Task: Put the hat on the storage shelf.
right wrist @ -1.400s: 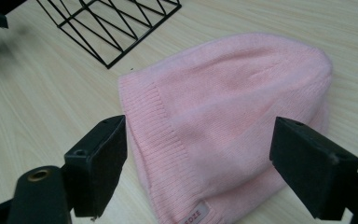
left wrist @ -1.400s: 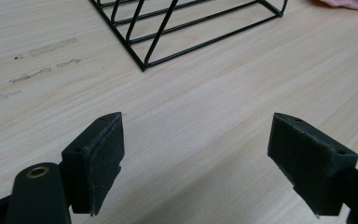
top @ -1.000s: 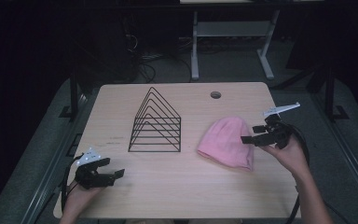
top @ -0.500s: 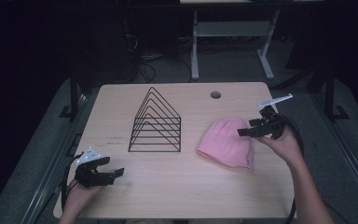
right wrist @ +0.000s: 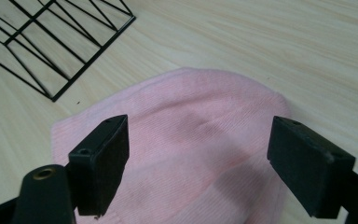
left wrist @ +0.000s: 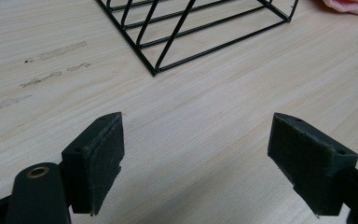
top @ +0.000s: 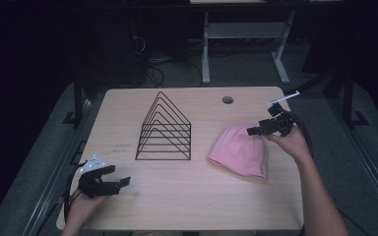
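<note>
A pink knit beanie [top: 240, 151] lies flat on the right half of the wooden table [top: 187, 206], and it spreads under the jaws in the right gripper view [right wrist: 200, 126]. My right gripper [top: 254, 131] hovers open over the beanie's far right edge, jaws wide with nothing between them [right wrist: 198, 168]. A black wire triangular rack [top: 165, 129] stands at the table's middle. Near the front left corner my left gripper [top: 120, 181] stays low and open above bare wood [left wrist: 196, 163], with the rack's corner [left wrist: 154, 71] ahead of it.
A round cable hole [top: 228, 100] sits in the table's far side, right of centre. Beyond the table stand a white metal frame [top: 241, 44] and loose cables on a dark floor. Bare wood stretches between the rack and the front edge.
My right gripper has moved away from me and slightly up, from the beanie's right side toward its far edge. The left gripper has barely shifted.
</note>
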Motion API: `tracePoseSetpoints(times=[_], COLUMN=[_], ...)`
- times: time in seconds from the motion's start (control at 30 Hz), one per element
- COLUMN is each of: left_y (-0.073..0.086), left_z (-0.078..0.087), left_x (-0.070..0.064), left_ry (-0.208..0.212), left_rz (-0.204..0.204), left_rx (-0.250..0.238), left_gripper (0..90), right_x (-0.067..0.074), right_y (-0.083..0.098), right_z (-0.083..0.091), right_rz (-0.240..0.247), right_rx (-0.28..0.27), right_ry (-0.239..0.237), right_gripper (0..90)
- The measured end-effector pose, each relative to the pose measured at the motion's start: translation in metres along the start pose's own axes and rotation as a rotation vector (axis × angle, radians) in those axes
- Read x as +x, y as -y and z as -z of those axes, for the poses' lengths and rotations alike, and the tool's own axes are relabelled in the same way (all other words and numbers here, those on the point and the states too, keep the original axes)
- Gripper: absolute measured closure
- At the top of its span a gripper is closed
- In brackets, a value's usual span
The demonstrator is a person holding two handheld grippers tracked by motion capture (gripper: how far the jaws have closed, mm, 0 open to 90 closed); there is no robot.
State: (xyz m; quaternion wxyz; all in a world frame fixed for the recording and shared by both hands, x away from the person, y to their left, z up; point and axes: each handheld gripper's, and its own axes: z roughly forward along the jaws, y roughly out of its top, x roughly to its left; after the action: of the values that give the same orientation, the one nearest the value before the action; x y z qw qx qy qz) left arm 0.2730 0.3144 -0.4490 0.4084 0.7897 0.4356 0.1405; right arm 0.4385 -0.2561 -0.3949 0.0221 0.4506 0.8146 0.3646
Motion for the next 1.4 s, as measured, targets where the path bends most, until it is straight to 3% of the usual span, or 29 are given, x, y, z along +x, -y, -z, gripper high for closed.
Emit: tracePoseSetpoints(times=[0.23,0.47,1.1,1.27,1.4], left_y=[0.0,0.001,0.002,0.003,0.003], left_z=[0.001,0.001,0.001,0.001,0.0], left_x=[0.001,0.002,0.001,0.002,0.001], left_ry=[0.001,0.001,0.0,0.0,0.004], left_rz=[0.004,0.006,0.001,0.002,0.007], left_rx=[0.0,-0.002,0.008,0.01,0.014], left_gripper=[18.3,18.3,18.3,18.3,18.4], right_x=[-0.01,-0.026,-0.044,-0.046,-0.046], right_y=[-0.008,-0.005,0.004,0.005,0.006], right_z=[-0.011,-0.025,-0.046,-0.053,-0.058], right_rz=[-0.014,-0.07,-0.161,-0.166,-0.17], right_rx=[0.016,0.056,0.073,0.086,0.099], right_ry=[0.016,0.044,0.038,0.052,0.034], right_gripper=[23.2,27.1,43.3,52.3,60.7])
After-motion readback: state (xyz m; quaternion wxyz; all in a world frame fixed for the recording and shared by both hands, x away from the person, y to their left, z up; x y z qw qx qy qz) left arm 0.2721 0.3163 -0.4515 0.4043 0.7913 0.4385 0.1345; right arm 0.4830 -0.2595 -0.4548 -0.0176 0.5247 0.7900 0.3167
